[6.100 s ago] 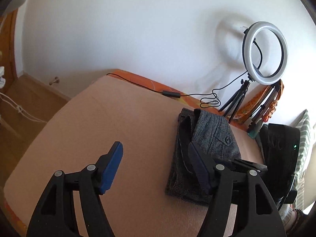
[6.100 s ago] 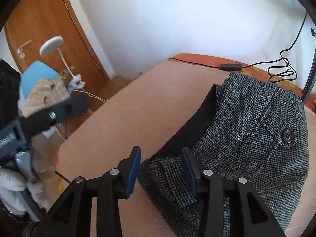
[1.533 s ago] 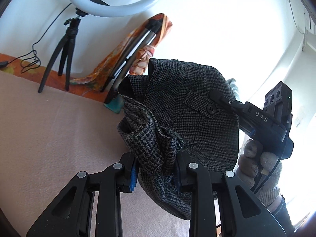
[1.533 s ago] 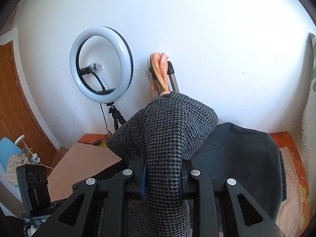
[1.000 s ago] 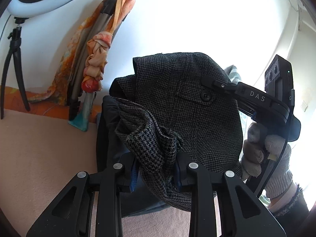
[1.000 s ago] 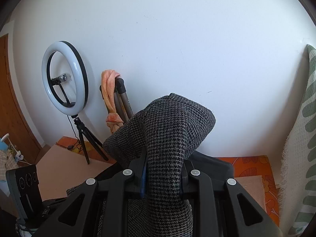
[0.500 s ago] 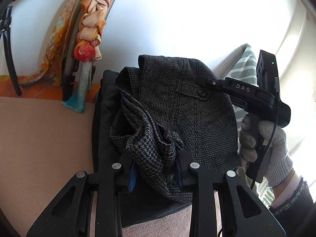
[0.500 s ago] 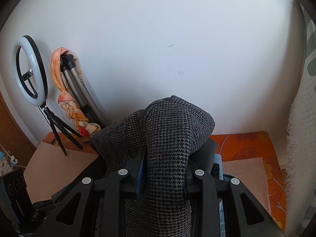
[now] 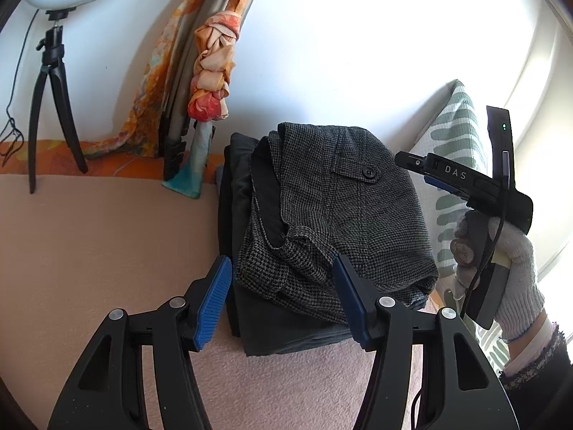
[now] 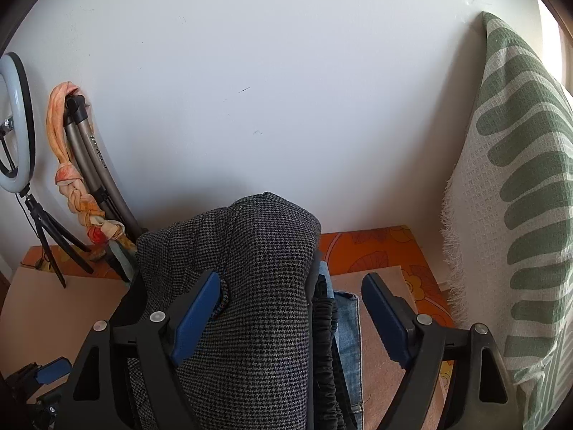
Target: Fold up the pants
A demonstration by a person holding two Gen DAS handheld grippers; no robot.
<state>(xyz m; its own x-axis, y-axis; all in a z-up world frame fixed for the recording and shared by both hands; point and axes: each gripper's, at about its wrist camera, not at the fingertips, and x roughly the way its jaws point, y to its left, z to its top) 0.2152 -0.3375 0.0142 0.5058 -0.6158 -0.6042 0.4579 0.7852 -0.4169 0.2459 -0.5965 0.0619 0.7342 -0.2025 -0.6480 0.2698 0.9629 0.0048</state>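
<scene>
The folded pants [image 9: 333,222] lie on top of a dark pile [image 9: 286,329] in the centre of the left wrist view, near the wall, with a green-patterned cushion [image 10: 515,215] at the right edge. The left gripper [image 9: 283,295] has its 2 fingers spread wide, 1 on each side of the near fold, clamped on nothing. In the right wrist view the right gripper [image 10: 290,319] is spread too; its left pad [image 10: 195,313] looks to touch the tweed, while the right pad [image 10: 386,319] hangs over denim [image 10: 345,322] and bare surface.

The step in hand seems to be letting go and backing out. To do it well, keep both pairs of fingers wide and draw straight back along their own line, so no pad drags the loose front fold or tips the bundle off the pile. The rumpled edge in the lower centre may need a light press.
</scene>
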